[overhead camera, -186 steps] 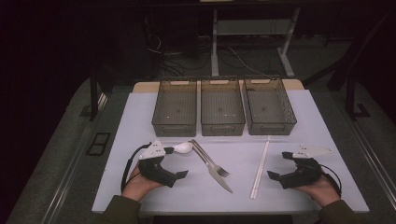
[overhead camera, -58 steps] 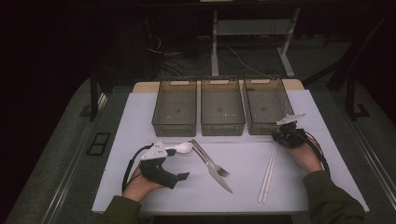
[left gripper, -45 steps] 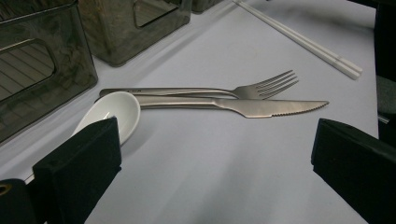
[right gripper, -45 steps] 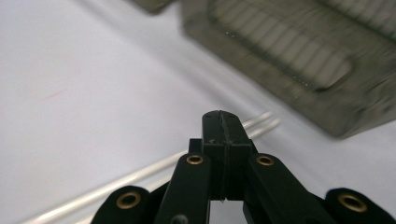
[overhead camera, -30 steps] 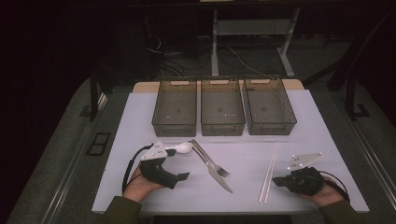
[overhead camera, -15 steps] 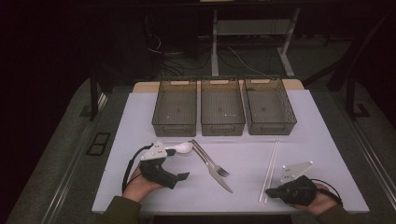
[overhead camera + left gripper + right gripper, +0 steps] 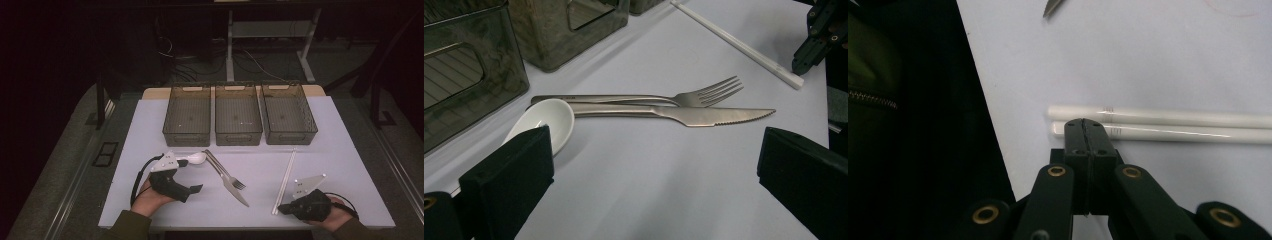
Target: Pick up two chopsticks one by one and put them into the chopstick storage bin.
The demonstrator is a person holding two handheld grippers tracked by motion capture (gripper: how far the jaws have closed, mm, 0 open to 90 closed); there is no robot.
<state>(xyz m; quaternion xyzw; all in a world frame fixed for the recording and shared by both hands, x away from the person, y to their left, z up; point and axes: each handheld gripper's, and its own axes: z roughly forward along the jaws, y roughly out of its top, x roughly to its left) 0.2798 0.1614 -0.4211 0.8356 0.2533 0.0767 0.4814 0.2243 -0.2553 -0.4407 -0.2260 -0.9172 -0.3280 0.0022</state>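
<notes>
Down at the near right edge of the white mat (image 7: 350, 150), my right gripper (image 7: 1083, 125) sits with its jaws clenched flat together, nothing between them, tips touching the near end of the white chopsticks (image 7: 1173, 125). From the high view, the chopsticks (image 7: 286, 179) lie as a pair, side by side, running from the mat's front edge up toward the rightmost of three bins (image 7: 288, 112). My left gripper (image 7: 649, 165) rests with its jaws spread wide and empty, the white spoon (image 7: 546, 122) just beside one jaw, the fork (image 7: 704, 92) and knife (image 7: 704, 115) lying beyond it.

I judge the step to be squaring up the chopstick ends. To do it well I'd keep the closed tips low on the mat and push along the sticks' length, not across, so they don't roll apart. The mat's edge is close; a sideways nudge could send one off. Then I'd open, straddle both, and pinch
</notes>
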